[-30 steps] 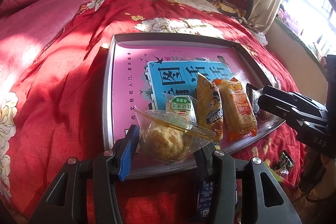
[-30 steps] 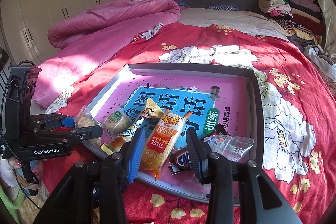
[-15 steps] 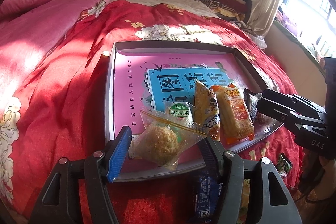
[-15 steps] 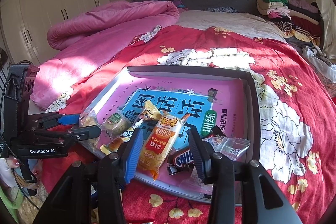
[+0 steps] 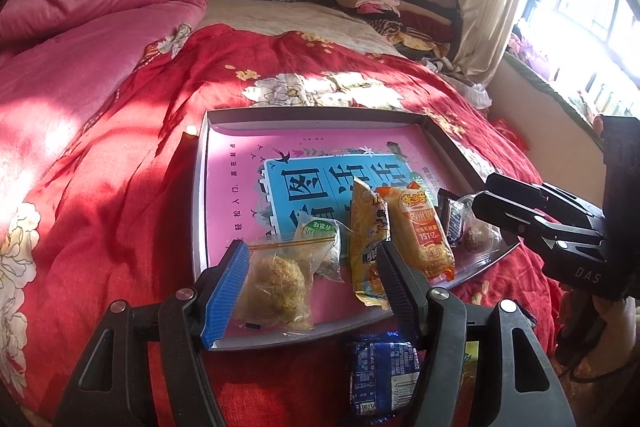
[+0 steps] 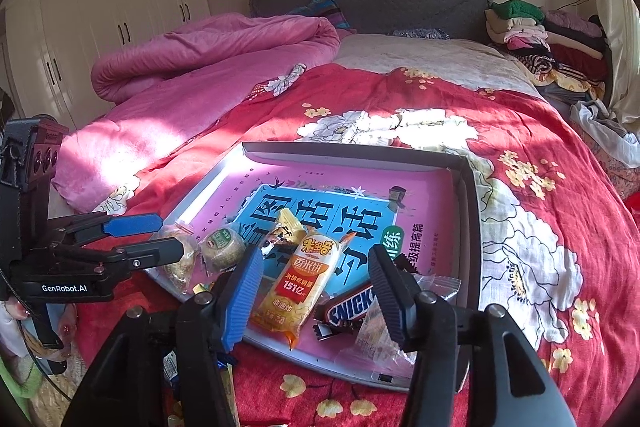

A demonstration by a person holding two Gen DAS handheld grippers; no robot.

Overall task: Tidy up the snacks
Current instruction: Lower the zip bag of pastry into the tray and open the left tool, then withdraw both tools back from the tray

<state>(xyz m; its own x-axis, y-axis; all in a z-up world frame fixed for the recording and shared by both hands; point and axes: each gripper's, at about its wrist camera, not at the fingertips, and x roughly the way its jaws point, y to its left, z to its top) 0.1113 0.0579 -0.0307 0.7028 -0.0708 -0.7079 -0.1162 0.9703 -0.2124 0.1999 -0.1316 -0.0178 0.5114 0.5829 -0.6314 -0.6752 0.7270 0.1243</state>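
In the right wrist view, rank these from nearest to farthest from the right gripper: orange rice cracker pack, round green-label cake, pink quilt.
1. Orange rice cracker pack: between the opening jaws of the right gripper, untouched.
2. Round green-label cake: left, on the tray.
3. Pink quilt: far left, up the bed.

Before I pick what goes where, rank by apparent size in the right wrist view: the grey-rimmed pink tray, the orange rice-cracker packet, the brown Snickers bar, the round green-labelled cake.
1. Grey-rimmed pink tray
2. Orange rice-cracker packet
3. Brown Snickers bar and round green-labelled cake: too alike to rank; the bar is partly hidden.
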